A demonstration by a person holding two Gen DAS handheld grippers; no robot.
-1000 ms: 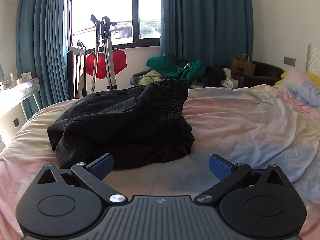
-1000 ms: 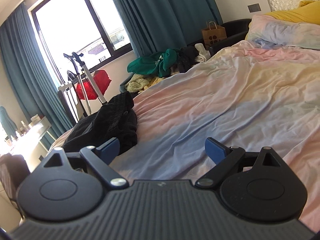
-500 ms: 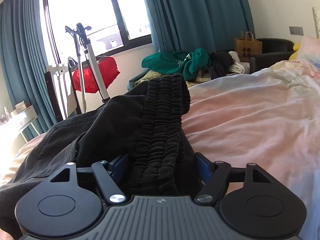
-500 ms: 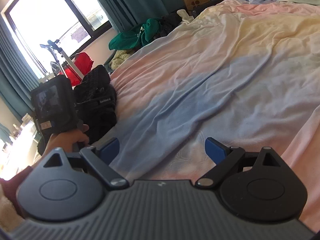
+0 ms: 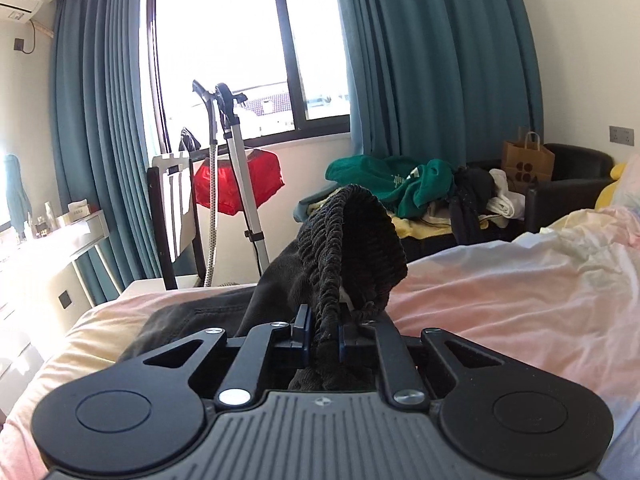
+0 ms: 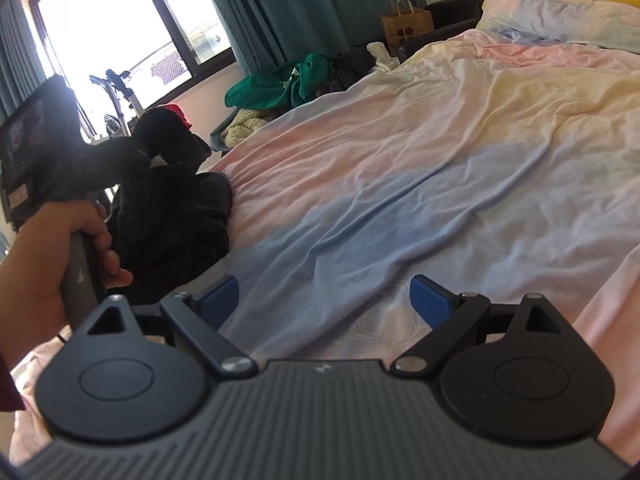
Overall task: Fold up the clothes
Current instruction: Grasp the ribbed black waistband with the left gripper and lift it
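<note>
Black trousers [image 5: 352, 232] with a ribbed elastic waistband lie bunched at the near left of the bed [image 5: 520, 300]. My left gripper [image 5: 322, 326] has its jaws closing, and the blue pads press on the waistband, which arches up above them. In the right wrist view a hand [image 6: 60, 240] holds that left gripper, and the trousers [image 6: 172, 208] are lifted at their top. My right gripper [image 6: 324, 296] stands open low over the pastel sheet [image 6: 440, 160], to the right of the trousers, with nothing between its fingers.
A heap of clothes topped by a green garment [image 5: 400, 184] fills a seat beyond the bed. A paper bag [image 5: 528, 156] sits on a dark armchair. A steamer stand [image 5: 236, 184], a red garment [image 5: 264, 180] and a desk [image 5: 60, 236] are at the left. Pillows [image 6: 560, 12] lie far right.
My left gripper moved in onto the trousers, went from wide open to shut on the waistband, and lifted it. My right gripper sank toward the sheet and stayed open.
</note>
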